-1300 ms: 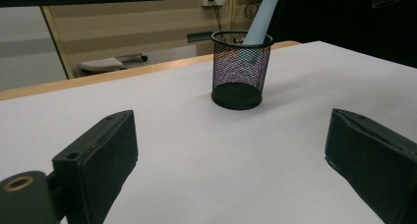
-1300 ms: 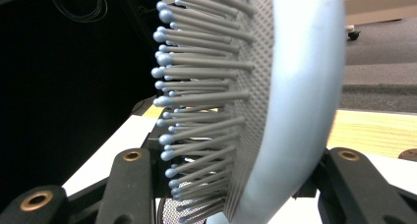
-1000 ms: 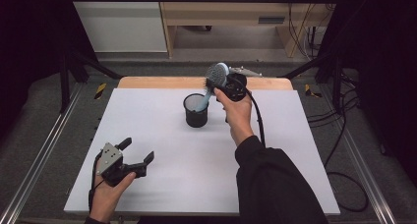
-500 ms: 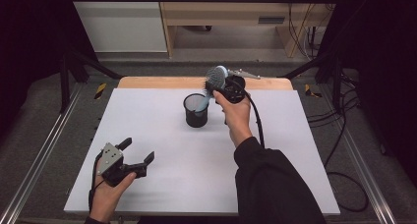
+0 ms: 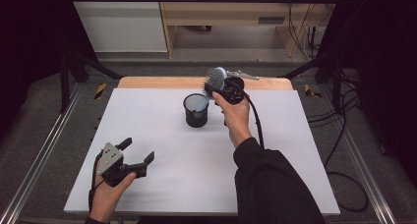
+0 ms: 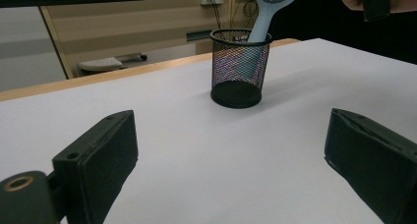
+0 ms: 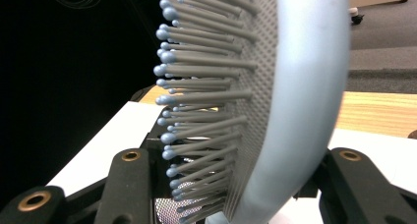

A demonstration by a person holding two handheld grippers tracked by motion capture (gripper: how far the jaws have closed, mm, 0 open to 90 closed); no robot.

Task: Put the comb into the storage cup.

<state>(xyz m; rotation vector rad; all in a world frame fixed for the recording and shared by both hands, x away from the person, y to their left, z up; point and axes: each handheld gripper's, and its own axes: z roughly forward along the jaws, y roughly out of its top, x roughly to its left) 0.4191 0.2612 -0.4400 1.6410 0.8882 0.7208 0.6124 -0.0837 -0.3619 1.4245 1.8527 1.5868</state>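
A black mesh cup (image 5: 196,111) (image 6: 239,69) stands upright on the white table (image 5: 162,180), a little past its middle. A light-blue hairbrush (image 5: 215,78) (image 6: 268,8) (image 7: 295,86) leans in it, handle down inside the cup and bristled head up. My right gripper (image 5: 215,88) (image 7: 236,184) is shut on the brush head, one jaw against the bristles and the other against the smooth back. My left gripper (image 5: 138,149) (image 6: 231,150) rests at the table's near left, open with nothing between its jaws, pointing towards the cup.
A wooden strip (image 5: 162,82) runs along the table's far edge. Metal frame rails (image 5: 44,150) flank the left side, and cables (image 5: 344,150) lie on the floor to the right. A wooden cabinet (image 5: 221,13) stands behind the table.
The right gripper and the brush head have sunk very slightly towards the cup. The left gripper has not moved.
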